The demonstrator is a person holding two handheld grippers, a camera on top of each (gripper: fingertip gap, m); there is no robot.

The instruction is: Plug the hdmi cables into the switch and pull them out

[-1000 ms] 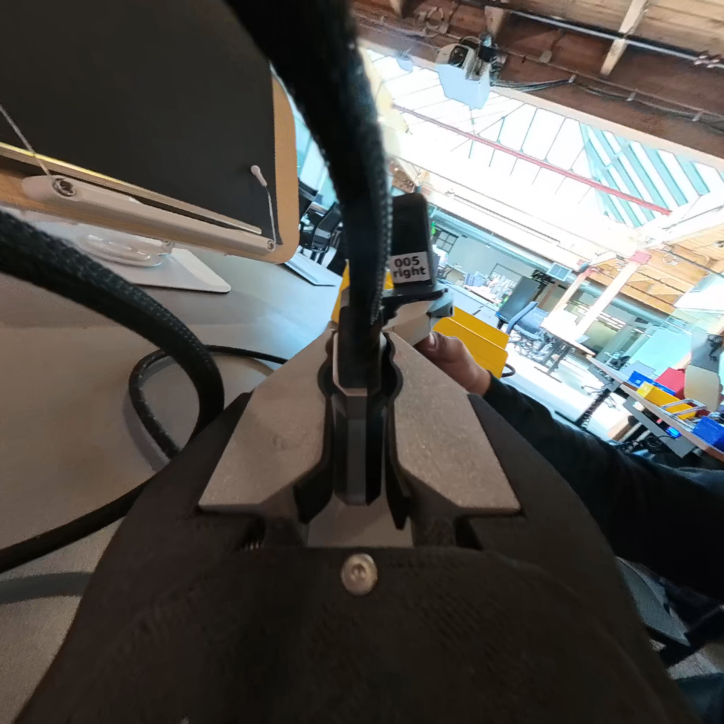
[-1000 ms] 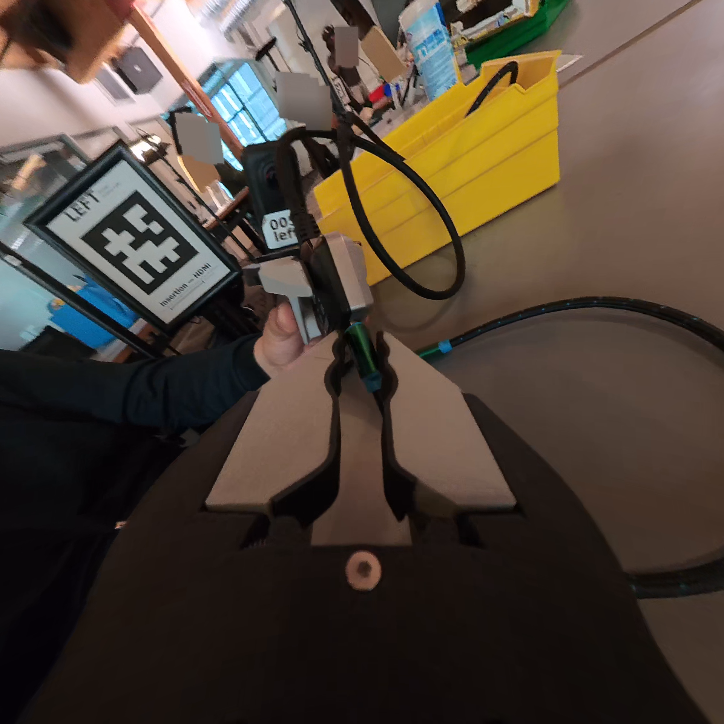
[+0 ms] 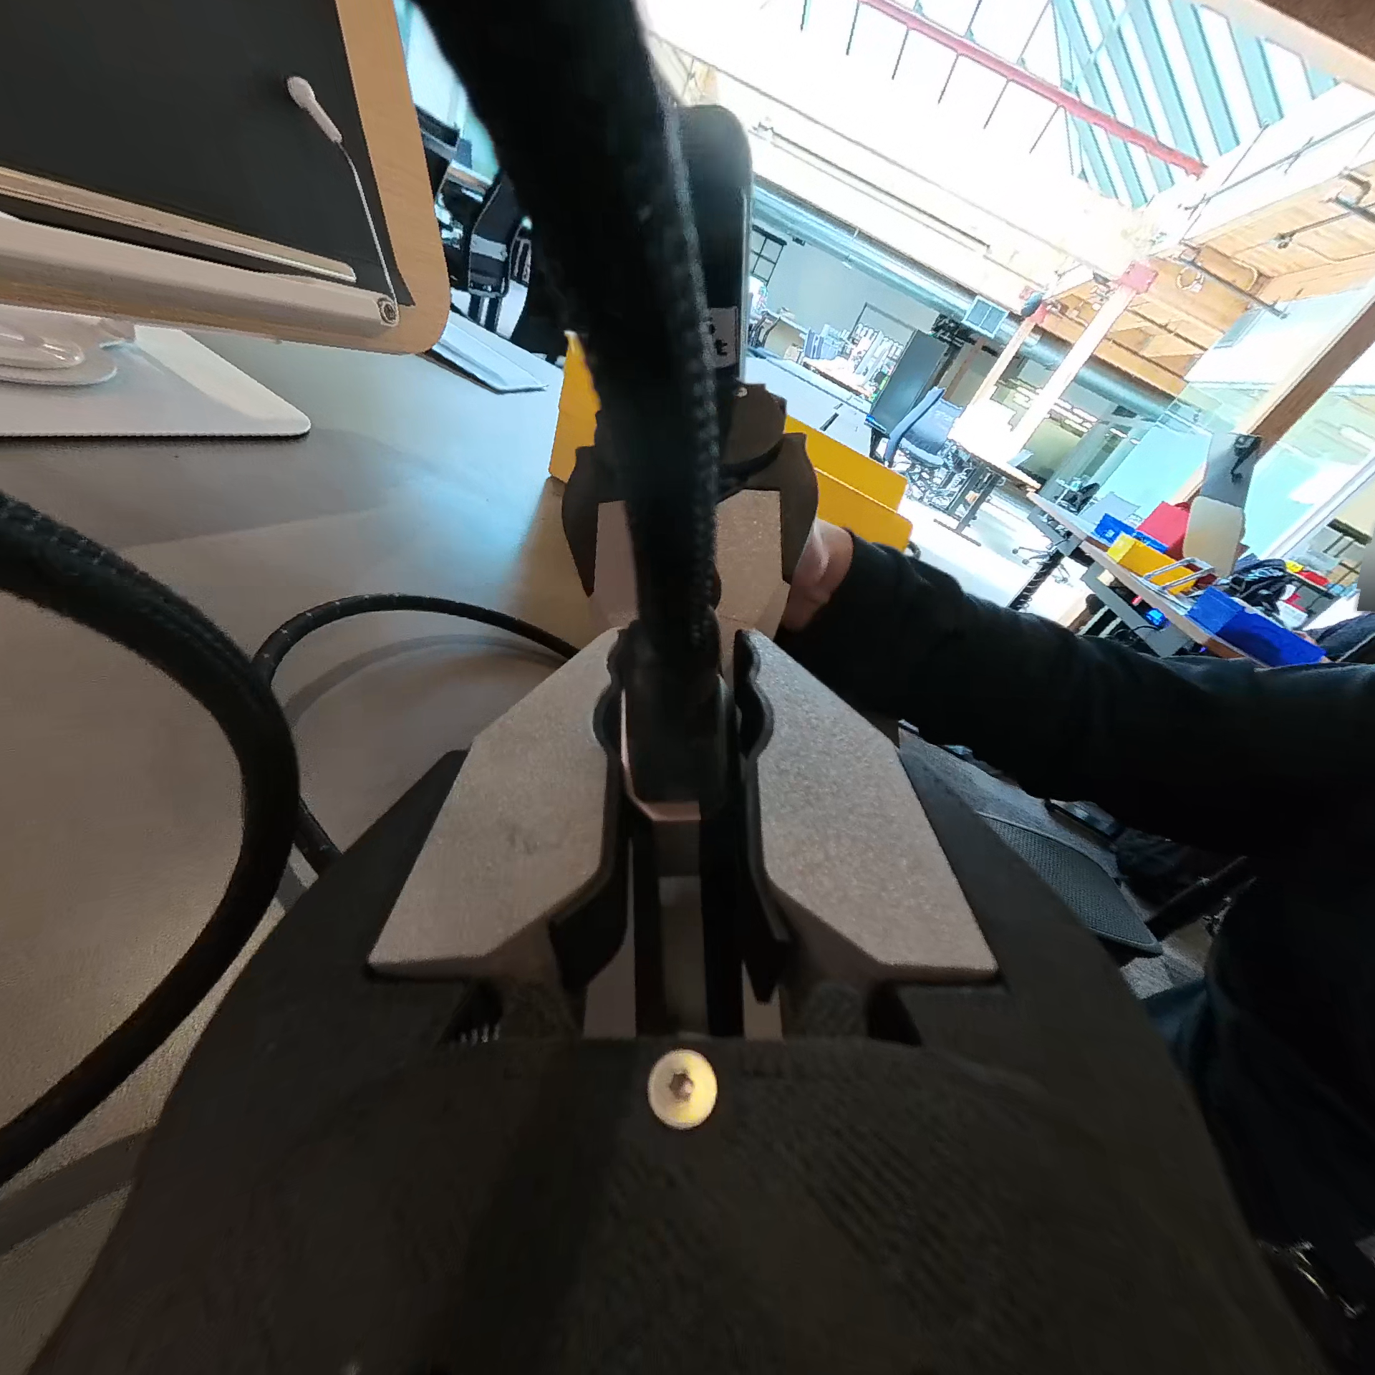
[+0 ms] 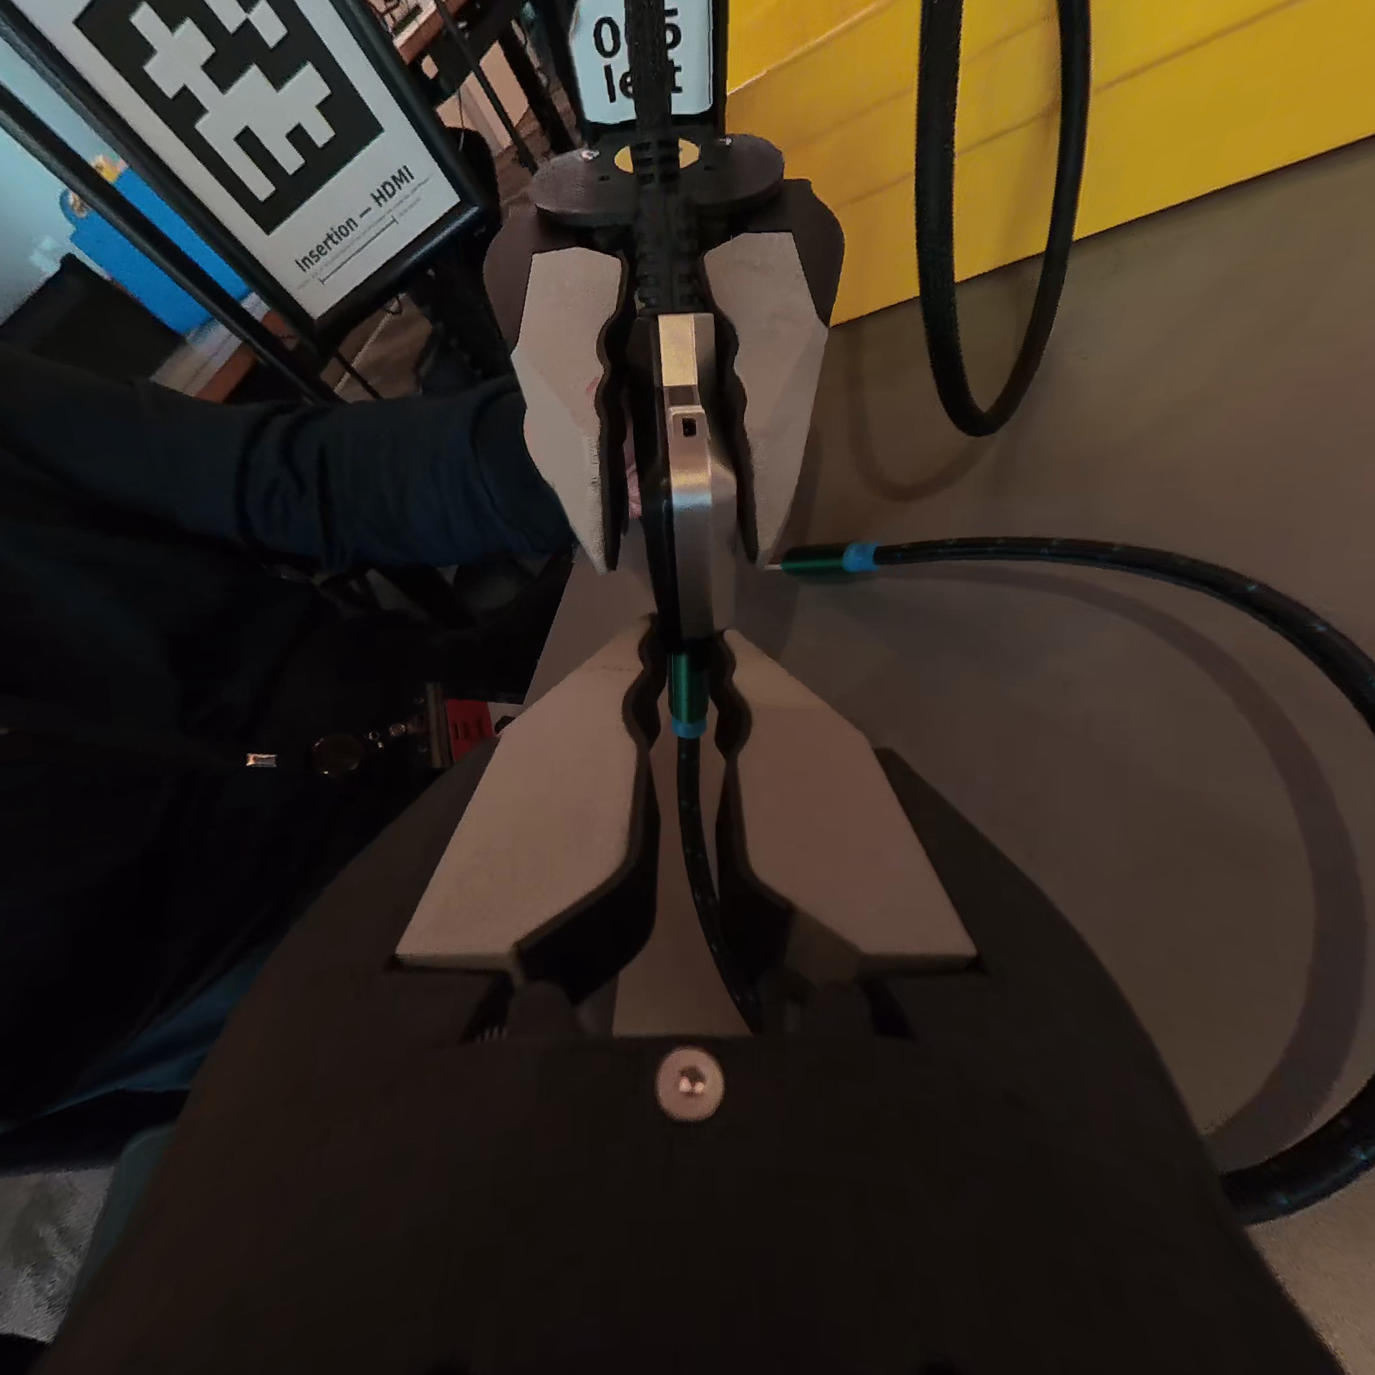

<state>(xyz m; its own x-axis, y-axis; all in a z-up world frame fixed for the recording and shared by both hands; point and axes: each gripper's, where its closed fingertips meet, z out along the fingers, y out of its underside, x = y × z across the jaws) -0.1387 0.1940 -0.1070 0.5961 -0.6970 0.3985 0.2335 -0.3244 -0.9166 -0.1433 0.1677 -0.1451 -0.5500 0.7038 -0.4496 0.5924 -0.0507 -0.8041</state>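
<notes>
My left gripper (image 3: 673, 647) is shut on a grey metal HDMI switch (image 3: 662, 781). A thick black braided cable (image 3: 655, 446) rises from the switch's far end. In the right wrist view the left gripper (image 4: 681, 554) faces me and holds the switch (image 4: 692, 536) edge-on. My right gripper (image 4: 688, 647) is shut on a green HDMI plug (image 4: 686, 692) with a blue band. The plug's front butts against the switch's near edge, and its metal tip is hidden. The right gripper's fingers (image 3: 751, 565) show just behind the cable. A second green plug (image 4: 815, 559) lies on the table.
A yellow bin (image 4: 1190, 149) stands behind on the grey table (image 4: 1042, 818), with a black cable loop (image 4: 997, 297) hanging from it. A framed marker sign (image 4: 245, 111) stands at the left. A monitor on a white stand (image 3: 149, 402) is at the far left. Braided cable (image 3: 186, 670) curves over the table.
The two grippers have closed in on each other and lined up. The green plug now sits straight against the switch's edge instead of at an angle.
</notes>
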